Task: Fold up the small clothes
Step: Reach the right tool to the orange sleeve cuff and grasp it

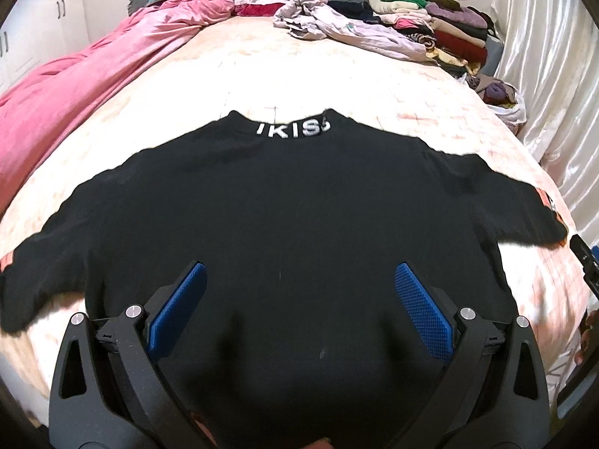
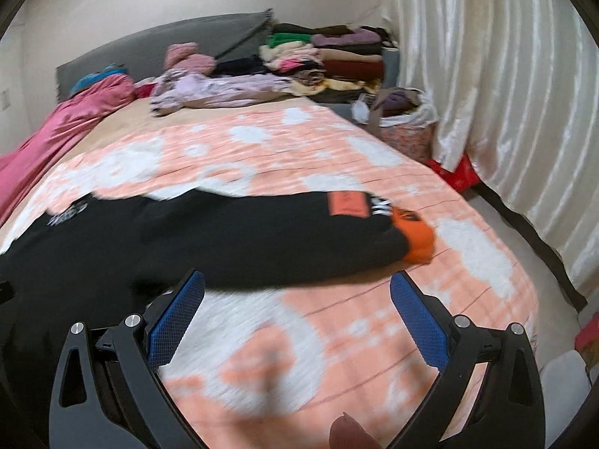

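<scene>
Left claw (image 1: pixel 297 280) open over black sweater (image 1: pixel 284 202)

Open bedspread (image 2: pixel 337 336) ahead of the right gripper (image 2: pixel 297 280), fingers spread wide, nothing between the pads. Black sweater (image 1: pixel 292 205) spread flat across the near bed under the left gripper (image 1: pixel 299 273), likewise wide apart; orange cuff (image 2: pixel 419 239) just beyond the right one. Clear stretch of cover past the collar, up to the crumpled lilac garment (image 1: pixel 337 26). Blocked at the far right corner by stacked folded clothes (image 1: pixel 449 26), along the left edge by a bunched pink blanket (image 1: pixel 93 75), and on the right by the curtain (image 2: pixel 505 112).
</scene>
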`<state>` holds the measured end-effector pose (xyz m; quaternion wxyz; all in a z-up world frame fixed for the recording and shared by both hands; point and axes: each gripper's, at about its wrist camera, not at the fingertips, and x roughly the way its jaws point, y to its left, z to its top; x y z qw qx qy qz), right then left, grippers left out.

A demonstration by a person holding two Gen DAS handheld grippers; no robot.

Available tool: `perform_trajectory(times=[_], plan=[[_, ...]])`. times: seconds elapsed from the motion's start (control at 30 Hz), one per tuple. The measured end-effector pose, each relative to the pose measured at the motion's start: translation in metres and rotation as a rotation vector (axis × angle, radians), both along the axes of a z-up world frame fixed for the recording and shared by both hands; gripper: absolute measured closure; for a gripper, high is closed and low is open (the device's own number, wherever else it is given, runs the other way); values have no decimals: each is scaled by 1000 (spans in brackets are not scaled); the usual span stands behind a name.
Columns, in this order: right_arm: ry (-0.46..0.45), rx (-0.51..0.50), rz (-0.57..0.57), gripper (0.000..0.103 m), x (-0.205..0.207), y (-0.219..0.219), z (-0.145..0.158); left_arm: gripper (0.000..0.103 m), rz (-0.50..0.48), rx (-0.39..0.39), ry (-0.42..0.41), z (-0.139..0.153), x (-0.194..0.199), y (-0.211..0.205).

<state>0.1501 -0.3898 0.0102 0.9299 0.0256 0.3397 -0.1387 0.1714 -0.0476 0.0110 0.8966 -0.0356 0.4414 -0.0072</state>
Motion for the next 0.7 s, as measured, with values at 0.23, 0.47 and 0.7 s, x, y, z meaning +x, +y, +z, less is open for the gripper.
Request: perform_trajectory(times=[0.23,0.47,0.7], plan=[[22,-13,-136,4,28,-56,-5,8,-19,12,8,-5,36,-1],[70,53,-238,4,51,-109,-15,8,-41,-13,-4,-9,62,-3],[110,105,-251,5,68,-140,-26,8,-49,20,4,-18,85,-9]])
